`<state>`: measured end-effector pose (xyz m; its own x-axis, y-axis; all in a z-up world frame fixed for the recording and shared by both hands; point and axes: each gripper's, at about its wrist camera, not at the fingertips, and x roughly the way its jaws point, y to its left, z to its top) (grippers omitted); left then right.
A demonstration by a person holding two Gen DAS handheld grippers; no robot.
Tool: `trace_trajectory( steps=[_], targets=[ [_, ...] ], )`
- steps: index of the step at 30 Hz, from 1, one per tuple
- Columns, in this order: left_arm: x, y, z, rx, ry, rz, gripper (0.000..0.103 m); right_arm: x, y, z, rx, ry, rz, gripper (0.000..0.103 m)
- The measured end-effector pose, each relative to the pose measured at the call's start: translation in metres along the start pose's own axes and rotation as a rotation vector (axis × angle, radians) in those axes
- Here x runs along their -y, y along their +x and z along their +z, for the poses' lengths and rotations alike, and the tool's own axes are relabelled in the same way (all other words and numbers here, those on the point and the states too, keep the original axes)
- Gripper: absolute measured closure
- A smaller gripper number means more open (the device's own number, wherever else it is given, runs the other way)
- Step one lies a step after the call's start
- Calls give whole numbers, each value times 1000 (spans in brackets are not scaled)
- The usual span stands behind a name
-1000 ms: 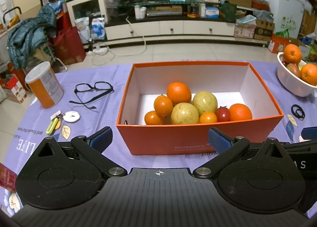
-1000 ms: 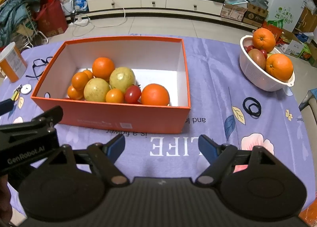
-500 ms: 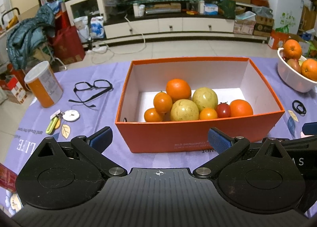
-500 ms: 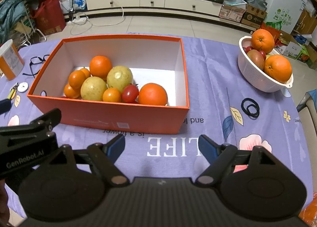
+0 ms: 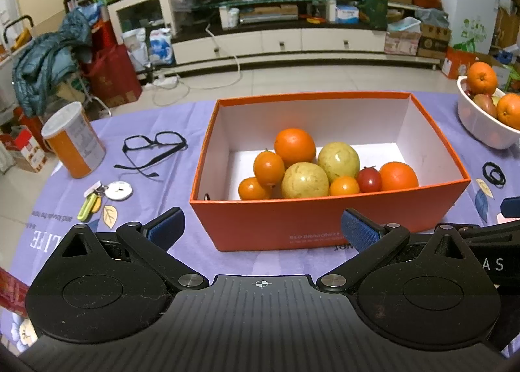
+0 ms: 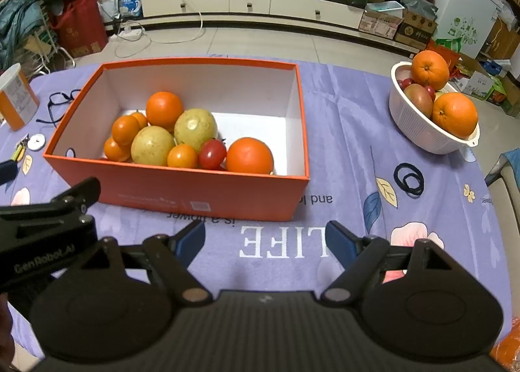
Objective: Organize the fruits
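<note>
One open orange cardboard box [image 6: 201,196] holds two yellow-green round fruits [image 6: 195,129], one red cherry tomato [image 6: 212,154] and five orange fruits [image 6: 249,155]. One white plastic colander bowl [image 6: 419,131] has two big oranges [image 6: 454,115].

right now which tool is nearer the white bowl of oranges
Right. The right tool hangs open over the cloth in front of the orange box's right corner, the white bowl off to its right. The left tool sits further left, centred on the box.
</note>
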<state>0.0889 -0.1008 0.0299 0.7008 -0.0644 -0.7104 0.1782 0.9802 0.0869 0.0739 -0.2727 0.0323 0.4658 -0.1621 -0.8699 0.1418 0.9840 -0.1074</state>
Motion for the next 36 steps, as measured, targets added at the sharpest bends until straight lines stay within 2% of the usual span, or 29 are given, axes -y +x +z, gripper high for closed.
trace_trajectory(
  steps=[7, 36],
  targets=[
    [-4, -1, 2, 0, -28, -31, 20, 2, 0, 0, 2, 5, 6, 21],
    [-2, 0, -1, 1, -27, -33, 20, -7, 5, -4, -10, -29, -2, 21]
  ],
)
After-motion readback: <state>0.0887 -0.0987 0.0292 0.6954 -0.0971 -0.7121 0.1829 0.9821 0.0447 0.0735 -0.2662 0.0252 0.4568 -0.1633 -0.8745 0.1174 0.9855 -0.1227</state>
